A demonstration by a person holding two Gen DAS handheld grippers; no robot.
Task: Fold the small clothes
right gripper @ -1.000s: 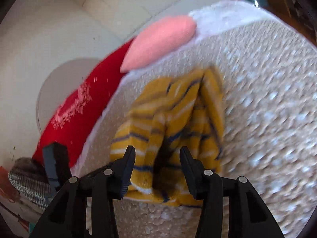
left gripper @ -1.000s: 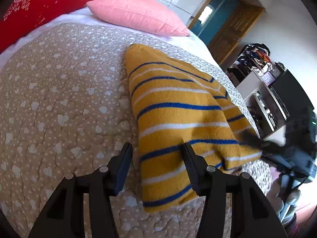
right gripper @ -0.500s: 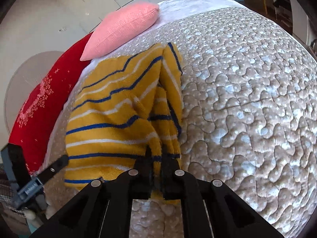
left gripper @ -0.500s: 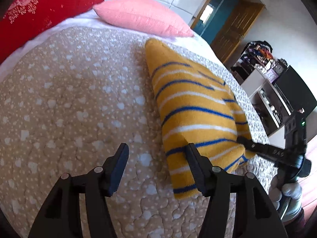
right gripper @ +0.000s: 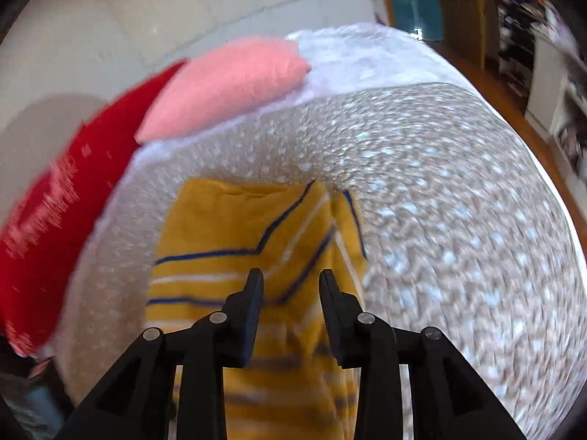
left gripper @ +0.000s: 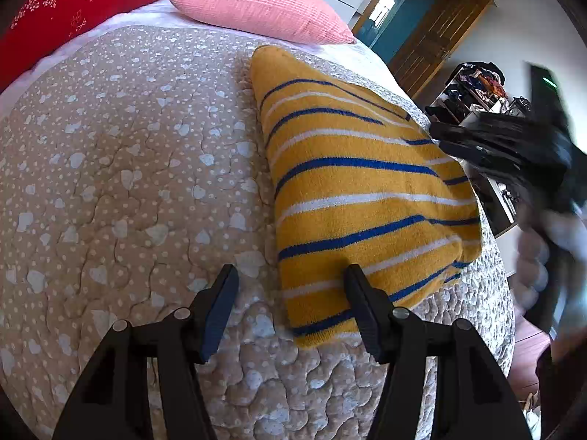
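Two grippers are showing here, and no brand, label or readable writing is appearing on anything; the white marks on the red pillow [left gripper: 66,3] are only a snowflake-like pattern, smeared in the right wrist view.

The left gripper [left gripper: 290,286] is hovering with its fingers wide apart, gripping nothing. Its right finger [left gripper: 361,304] is overlapping the near corner of the sweater [left gripper: 352,190] in the picture, though whether it is touching the cloth cannot be told; its left finger [left gripper: 220,300] is sitting over bare quilt [left gripper: 121,183].

The right gripper [right gripper: 291,293] is holding its fingers parted by a moderate gap, nothing clamped between them, above the sweater [right gripper: 238,242]. From the left wrist view this gripper [left gripper: 488,146] is appearing as a dark blur by the sweater's far right edge, so its details are hard to make out.

The yellow sweater with blue and white stripes is lying folded on the beige quilt with white hearts and dots, towards the bed's right side. Its near end is being hidden behind the right gripper's fingers.

Beyond it, a pink pillow [left gripper: 256,3] is resting against the red one at the head of the bed. A cluttered shelf [left gripper: 473,88] is standing off to the right, too small and blurred to read.
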